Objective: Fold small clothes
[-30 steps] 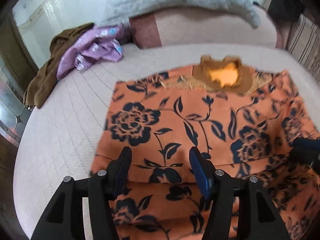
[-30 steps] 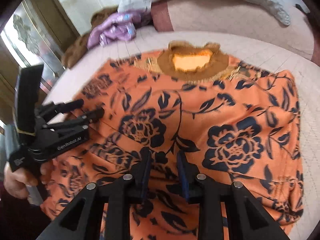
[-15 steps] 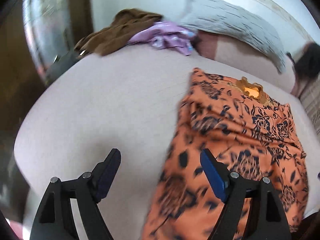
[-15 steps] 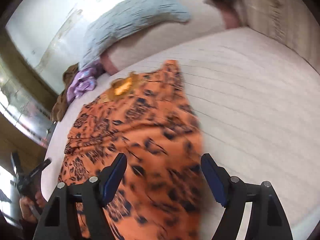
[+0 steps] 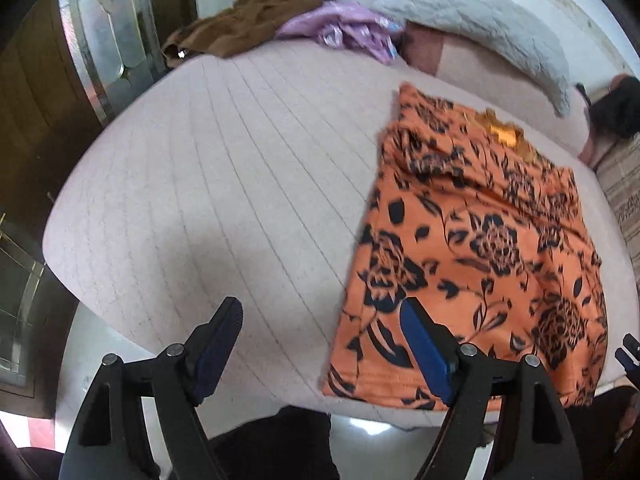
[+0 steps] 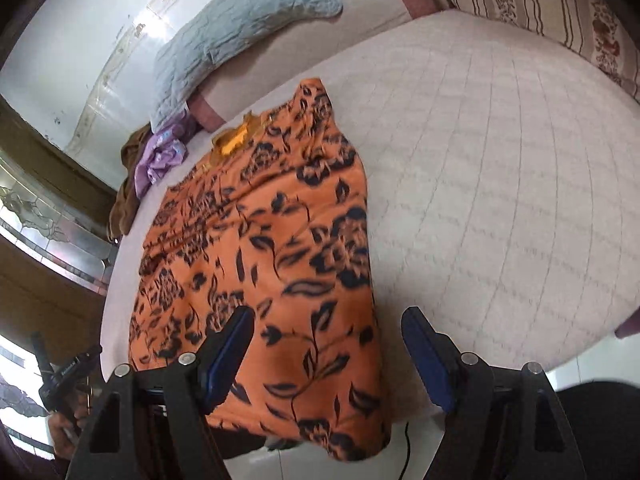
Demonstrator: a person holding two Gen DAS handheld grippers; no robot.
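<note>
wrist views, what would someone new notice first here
The bright orange garment with a dark floral print lies spread flat on the pale quilted bed, reaching the near edge. At the far side, a crumpled lilac cloth sits beside a brown garment, with a grey quilted pillow behind. Both tongs, left and right, hover open and empty.

This is looking like a bedroom in a home. A wide bed (image 5: 224, 184) with a pale quilted cover is filling both views, and a grey quilted pillow (image 6: 236, 20) is lying along its head end against a painted wall. Loose clothes are sitting in a heap on the bed's far corner: a brown garment (image 5: 248, 16) and a purple garment (image 5: 352, 32). A patterned glass door panel (image 5: 104, 32) in dark wood framing is standing beside the bed.
</note>
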